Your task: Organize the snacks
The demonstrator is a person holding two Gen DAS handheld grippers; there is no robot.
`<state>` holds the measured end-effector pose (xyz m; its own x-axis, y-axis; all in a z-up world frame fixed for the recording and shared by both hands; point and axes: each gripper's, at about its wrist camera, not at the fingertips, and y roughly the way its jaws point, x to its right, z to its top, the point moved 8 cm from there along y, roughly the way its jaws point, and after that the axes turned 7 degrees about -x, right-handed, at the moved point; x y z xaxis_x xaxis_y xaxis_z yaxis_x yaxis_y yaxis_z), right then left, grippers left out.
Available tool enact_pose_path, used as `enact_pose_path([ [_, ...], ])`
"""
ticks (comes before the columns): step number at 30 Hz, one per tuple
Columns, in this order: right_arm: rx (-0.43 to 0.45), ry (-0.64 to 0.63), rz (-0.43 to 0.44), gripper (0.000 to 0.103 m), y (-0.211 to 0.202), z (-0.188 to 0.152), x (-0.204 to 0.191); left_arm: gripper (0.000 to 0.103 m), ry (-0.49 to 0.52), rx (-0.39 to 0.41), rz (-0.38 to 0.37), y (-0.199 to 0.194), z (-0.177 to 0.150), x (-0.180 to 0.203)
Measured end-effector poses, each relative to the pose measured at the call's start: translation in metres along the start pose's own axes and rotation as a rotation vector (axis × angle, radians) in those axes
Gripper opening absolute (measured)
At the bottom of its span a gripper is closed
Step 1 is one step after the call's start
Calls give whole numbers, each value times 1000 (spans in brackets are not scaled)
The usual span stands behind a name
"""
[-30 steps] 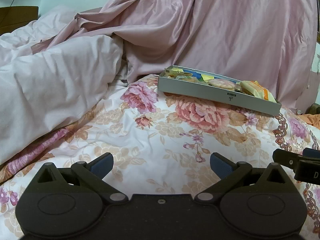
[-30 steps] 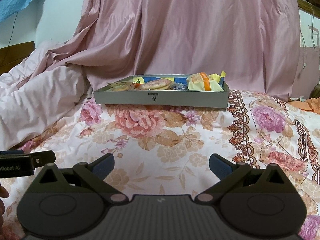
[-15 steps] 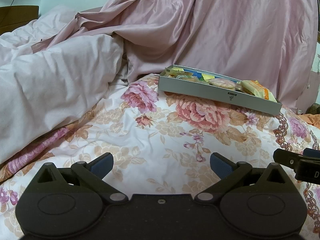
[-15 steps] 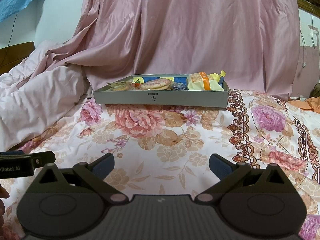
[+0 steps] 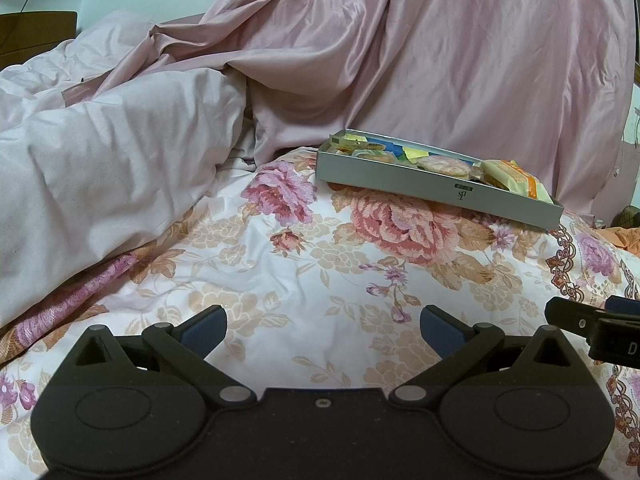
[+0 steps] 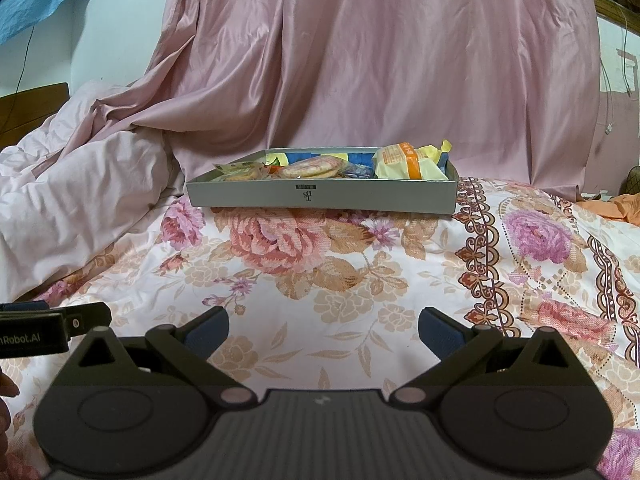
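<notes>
Floral bedspread [image 6: 320,288] | shallow grey cardboard tray [image 6: 320,196] holds wrapped snacks [image 6: 408,164] | left gripper [image 5: 322,324], right gripper [image 6: 322,324]: fingers spread, empty | nothing shifted since a second ago; sorting stage unclear

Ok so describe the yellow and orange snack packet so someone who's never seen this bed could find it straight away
On the floral bedspread a shallow grey box sits before the draped pink sheet. The packet lies at its right end. It is the bulkiest item there, pale yellow with an orange band, rising above the rim beside flatter round biscuits.
</notes>
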<state>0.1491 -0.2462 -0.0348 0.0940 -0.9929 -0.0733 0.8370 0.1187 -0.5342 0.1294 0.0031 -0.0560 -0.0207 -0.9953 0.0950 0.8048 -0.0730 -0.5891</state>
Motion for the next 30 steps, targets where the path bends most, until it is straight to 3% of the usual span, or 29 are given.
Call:
enact_pose_path([
  [30, -2, 0, -1, 103, 0, 0, 0, 102, 34, -17, -2, -3, -3, 7],
])
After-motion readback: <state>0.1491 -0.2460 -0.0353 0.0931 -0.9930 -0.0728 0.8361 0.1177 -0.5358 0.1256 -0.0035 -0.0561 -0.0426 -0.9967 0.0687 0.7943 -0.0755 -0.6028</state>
